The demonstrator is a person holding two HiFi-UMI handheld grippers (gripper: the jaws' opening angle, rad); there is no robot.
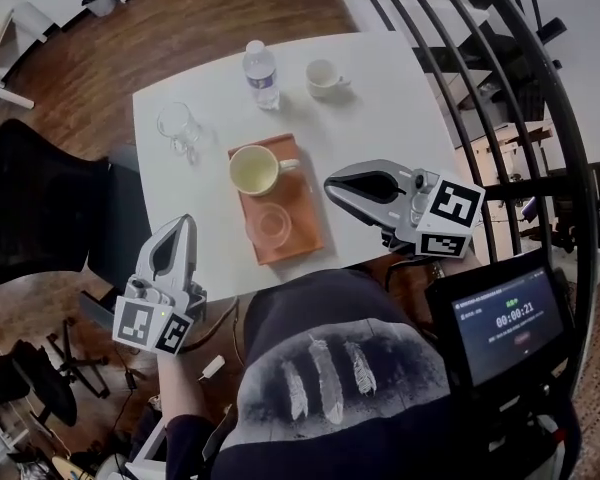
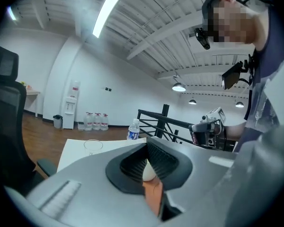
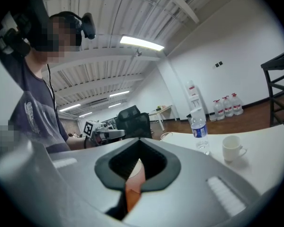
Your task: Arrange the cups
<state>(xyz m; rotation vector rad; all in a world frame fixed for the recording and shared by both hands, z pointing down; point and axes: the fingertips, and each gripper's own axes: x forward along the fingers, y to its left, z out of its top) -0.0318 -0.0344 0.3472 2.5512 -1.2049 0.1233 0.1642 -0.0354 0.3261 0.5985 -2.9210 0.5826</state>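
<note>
Near the table (image 1: 400,108), left gripper (image 1: 186,224) and right gripper (image 1: 332,186) hover, fingers clenched, empty.

Table (image 1: 400,98), head view: near edge under torso (image 1: 340,368).
Screen (image 1: 508,320), lower right: small print unreadable.
Chair (image 1: 40,203), left: cut by frame edge.
Railing (image 1: 500,88), upper right: cut by top and right edges.
Bottle (image 2: 133,130), left gripper view: lower half behind left gripper (image 2: 147,150).
Glass (image 2: 93,146), same view: base hidden likewise.
Slit between those jaws: pale sliver over orange strip, too little to name.
Glass, right gripper view: only rim above right gripper (image 3: 138,148), centre of frame.
</note>
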